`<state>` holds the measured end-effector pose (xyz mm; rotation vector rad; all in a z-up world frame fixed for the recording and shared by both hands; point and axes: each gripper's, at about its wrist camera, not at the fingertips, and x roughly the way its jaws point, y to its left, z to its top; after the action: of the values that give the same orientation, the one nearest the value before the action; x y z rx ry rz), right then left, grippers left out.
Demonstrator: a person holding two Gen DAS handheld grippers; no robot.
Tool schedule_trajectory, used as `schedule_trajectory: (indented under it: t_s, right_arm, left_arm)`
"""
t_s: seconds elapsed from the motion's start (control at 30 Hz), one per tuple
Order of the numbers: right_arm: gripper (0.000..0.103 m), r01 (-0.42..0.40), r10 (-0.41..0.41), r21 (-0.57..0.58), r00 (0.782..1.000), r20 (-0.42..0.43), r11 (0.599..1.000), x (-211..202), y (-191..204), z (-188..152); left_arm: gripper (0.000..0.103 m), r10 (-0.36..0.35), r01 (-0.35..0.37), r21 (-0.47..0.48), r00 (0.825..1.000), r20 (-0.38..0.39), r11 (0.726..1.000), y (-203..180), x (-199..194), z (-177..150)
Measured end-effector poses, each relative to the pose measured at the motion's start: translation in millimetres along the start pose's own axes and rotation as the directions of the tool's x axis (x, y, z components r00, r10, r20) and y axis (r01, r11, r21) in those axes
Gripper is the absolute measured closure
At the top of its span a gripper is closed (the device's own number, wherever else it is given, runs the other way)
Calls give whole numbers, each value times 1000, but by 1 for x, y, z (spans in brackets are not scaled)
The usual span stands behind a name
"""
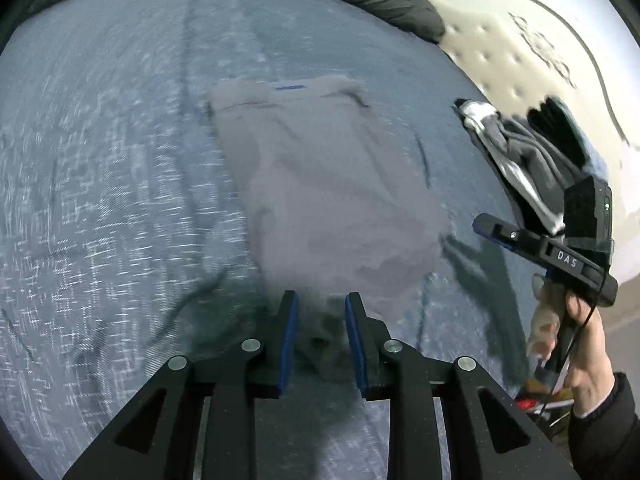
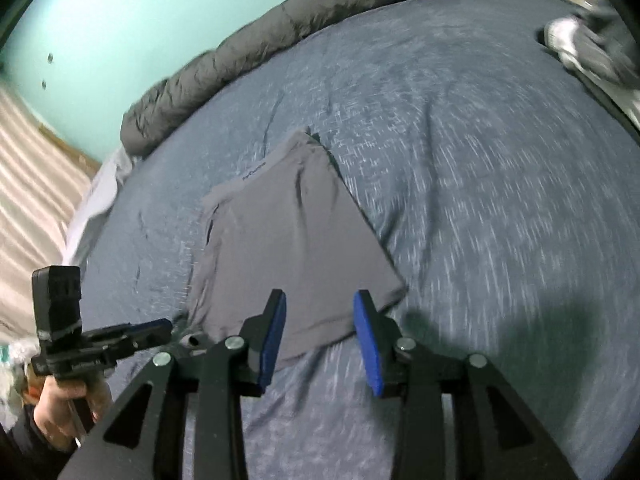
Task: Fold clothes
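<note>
Both the left gripper (image 1: 322, 312) and right gripper (image 2: 320, 320) hovered spread, empty, over folded grey shorts (image 2: 288, 240) mid-bed (image 2: 480, 200).

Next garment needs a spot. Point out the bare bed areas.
Bare blue bedspread lies wide open between the folded grey garment and the clothes pile. It is crowded near the rolled grey duvet and around the pile.

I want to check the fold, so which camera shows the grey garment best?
The right wrist view: the grey garment lies sharp and whole on the blue bedspread. The left wrist view shows it blurred, its near edge behind the fingers.
</note>
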<state>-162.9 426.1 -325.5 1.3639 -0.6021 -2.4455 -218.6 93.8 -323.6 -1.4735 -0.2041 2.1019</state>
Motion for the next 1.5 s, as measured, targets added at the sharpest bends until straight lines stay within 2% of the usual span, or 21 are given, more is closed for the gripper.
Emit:
schedule_trajectory:
  t_s: [0.13, 0.3, 0.37, 0.53, 0.8, 0.87, 0.93, 0.97, 1.2, 1.37, 1.47, 1.5]
  right_arm:
    - [67, -18, 13, 71, 997, 70, 997, -10, -1, -27]
    - [67, -26, 4, 135, 987, 161, 991, -16, -12, -55]
    - [67, -30, 2, 159, 985, 173, 987, -18, -21, -61]
    - [67, -51, 21, 162, 983, 181, 985, -15, -33, -59]
    - [66, -104, 69, 163, 975, 211, 981, -12, -36, -51]
    - [66, -107, 72, 157, 974, 215, 982, -14, -39, -52]
    - [66, -107, 73, 154, 974, 213, 982, -13, -39, -51]
    - [66, -110, 75, 157, 974, 212, 981, -12, -40, -51]
    - [66, -128, 88, 183, 973, 214, 975, -5, -41, -48]
    - [66, -136, 95, 183, 972, 217, 974, -2, -39, -47]
    - [66, -139, 97, 181, 970, 224, 974, -1, -38, -45]
    - [66, -139, 96, 182, 970, 224, 974, -1, -39, -45]
  left_arm:
    - [77, 54, -54, 44, 999, -6, 998, -23, 5, -10]
    - [77, 120, -120, 60, 993, -1, 991, -34, 13, -17]
    - [77, 151, -151, 76, 989, -1, 986, -37, 20, -17]
    - [77, 189, -186, 125, 982, -12, 975, -47, 32, -21]
    - [77, 202, -199, 127, 979, -13, 972, -52, 48, -21]
    - [82, 206, -203, 123, 978, -18, 972, -51, 50, -23]
    - [99, 210, -207, 120, 978, -15, 971, -52, 50, -26]
    - [100, 209, -206, 120, 978, -12, 971, -52, 47, -28]
    - [100, 223, -223, 128, 975, 14, 966, -48, 26, -43]
    - [100, 234, -235, 178, 972, 25, 956, -61, 26, -37]
    - [91, 245, -246, 222, 969, 29, 944, -74, 34, -29]
    - [82, 248, -248, 231, 968, 28, 941, -77, 37, -27]
